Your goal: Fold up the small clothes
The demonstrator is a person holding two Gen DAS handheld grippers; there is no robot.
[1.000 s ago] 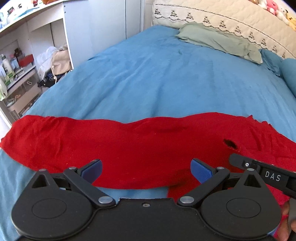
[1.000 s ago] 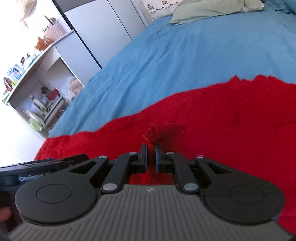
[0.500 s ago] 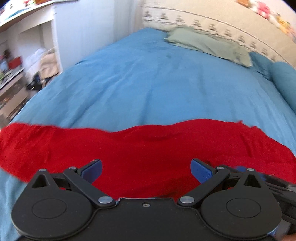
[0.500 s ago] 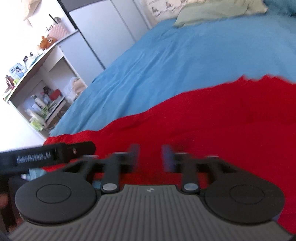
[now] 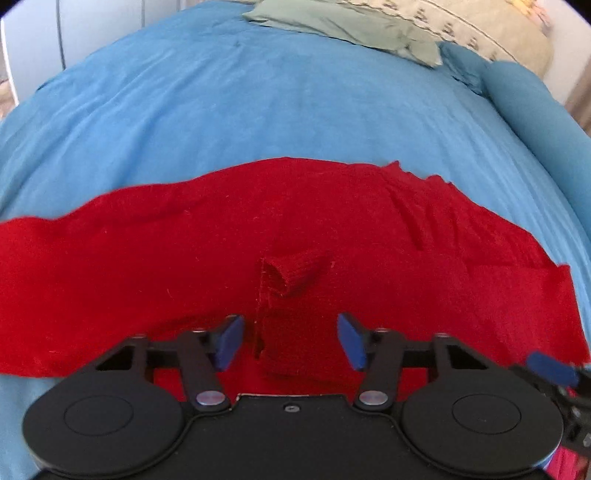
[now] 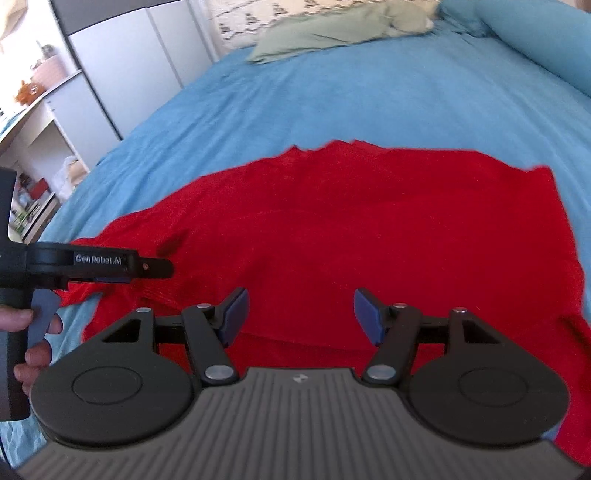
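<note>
A red knit garment [image 5: 147, 251] lies spread across the blue bed [image 5: 258, 103]; it also shows in the right wrist view [image 6: 369, 221]. A small raised fold of the red fabric [image 5: 291, 273] stands up just ahead of my left gripper [image 5: 291, 341], which is open and empty, its jaws on either side of a fabric ridge. My right gripper [image 6: 299, 315] is open and empty above the garment's near edge. The left gripper's body [image 6: 92, 264] shows at the left in the right wrist view.
A green pillow [image 5: 351, 26] and a blue bolster [image 5: 524, 96] lie at the head of the bed. A grey wardrobe [image 6: 122, 70] and white shelves with small items [image 6: 33, 162] stand off the bed's left side.
My right gripper has opened and let go of the pinched red fabric. Both grippers have shifted to the right along the garment, and a raised fold now stands before the left gripper.
</note>
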